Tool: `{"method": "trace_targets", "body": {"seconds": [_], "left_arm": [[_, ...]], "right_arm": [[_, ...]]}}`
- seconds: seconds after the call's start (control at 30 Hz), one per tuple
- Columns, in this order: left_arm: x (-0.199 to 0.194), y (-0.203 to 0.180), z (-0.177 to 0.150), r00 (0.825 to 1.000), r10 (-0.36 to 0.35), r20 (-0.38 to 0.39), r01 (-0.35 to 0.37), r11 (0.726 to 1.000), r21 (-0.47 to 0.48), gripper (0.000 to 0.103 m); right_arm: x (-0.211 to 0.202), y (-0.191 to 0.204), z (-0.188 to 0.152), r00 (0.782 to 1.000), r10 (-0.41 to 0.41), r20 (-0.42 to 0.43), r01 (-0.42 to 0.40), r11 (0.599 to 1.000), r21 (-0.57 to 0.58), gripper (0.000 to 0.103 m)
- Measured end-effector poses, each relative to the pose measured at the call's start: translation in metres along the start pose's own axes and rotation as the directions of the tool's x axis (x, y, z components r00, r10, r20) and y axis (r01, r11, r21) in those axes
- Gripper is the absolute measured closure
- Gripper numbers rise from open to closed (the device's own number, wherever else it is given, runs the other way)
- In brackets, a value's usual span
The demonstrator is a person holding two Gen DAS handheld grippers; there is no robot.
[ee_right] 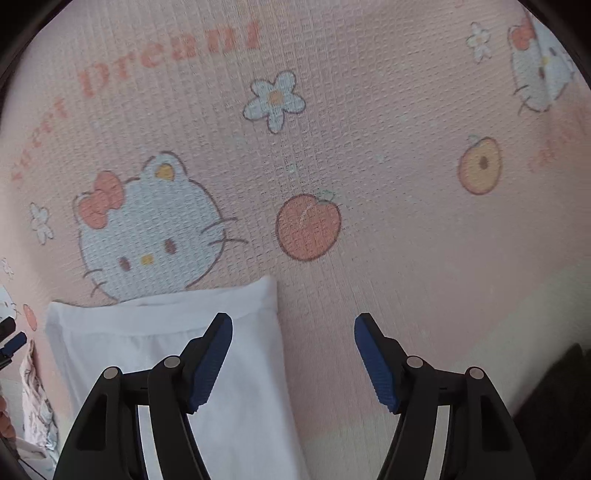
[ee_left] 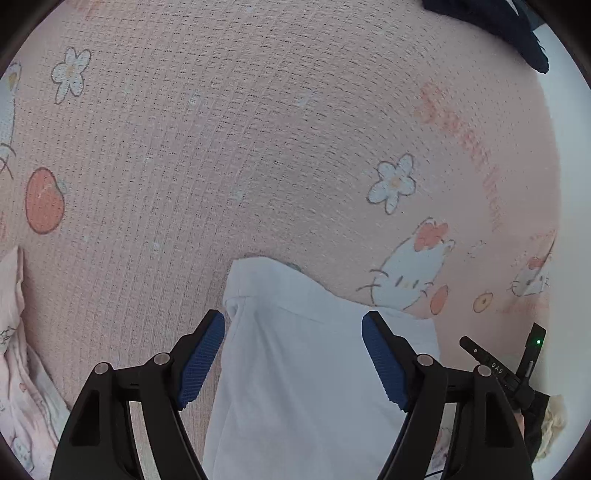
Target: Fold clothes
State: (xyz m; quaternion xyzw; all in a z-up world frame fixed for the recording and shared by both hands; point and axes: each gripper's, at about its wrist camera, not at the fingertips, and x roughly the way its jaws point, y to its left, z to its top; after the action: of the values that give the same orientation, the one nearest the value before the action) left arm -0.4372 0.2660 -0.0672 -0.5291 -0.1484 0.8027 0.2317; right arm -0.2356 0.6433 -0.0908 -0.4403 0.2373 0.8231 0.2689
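Observation:
A white garment (ee_left: 299, 373) lies flat on a pink cartoon-print bedspread (ee_left: 221, 147), its hemmed end pointing away from me. My left gripper (ee_left: 293, 321) hovers open over that end, both blue pads clear of the cloth. In the right wrist view the same white garment (ee_right: 155, 339) fills the lower left. My right gripper (ee_right: 293, 325) is open too, its left finger over the garment's right edge and its right finger over the bare bedspread (ee_right: 369, 147). Neither gripper holds anything.
A dark garment (ee_left: 491, 26) lies at the far right corner of the bed. A pale pink printed cloth (ee_left: 18, 369) sits at the left edge. The other gripper's black body (ee_left: 509, 369) shows at the lower right. Dark fabric (ee_right: 554, 398) borders the right view's lower right.

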Motion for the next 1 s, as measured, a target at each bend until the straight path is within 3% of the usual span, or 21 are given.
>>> {"method": "trace_targets", "body": {"seconds": [0.1,0.33,0.63,1.0], "left_arm": [[-0.024,-0.003,-0.002,1.0,-0.009,0.005,0.009,1.0,0.021,0.027],[-0.039,-0.012,-0.034,0.998,-0.063,-0.026,0.064,0.996,0.068,0.027],[-0.077,-0.028,-0.083,0.998,-0.026,-0.061,0.039,0.97,0.238,0.027],[-0.11,-0.028,-0.132,0.994,-0.049,-0.102,0.073,0.966,0.246,0.027]], "right_arm": [[-0.017,0.006,-0.006,1.0,-0.014,-0.004,0.014,1.0,0.0,0.035],[-0.056,0.031,-0.03,0.999,-0.029,0.014,0.029,0.999,-0.015,0.035],[-0.105,0.064,-0.063,0.998,-0.045,0.037,0.046,0.998,-0.036,0.035],[-0.143,0.1,-0.11,0.998,-0.017,0.064,0.02,0.998,-0.057,0.035]]}}
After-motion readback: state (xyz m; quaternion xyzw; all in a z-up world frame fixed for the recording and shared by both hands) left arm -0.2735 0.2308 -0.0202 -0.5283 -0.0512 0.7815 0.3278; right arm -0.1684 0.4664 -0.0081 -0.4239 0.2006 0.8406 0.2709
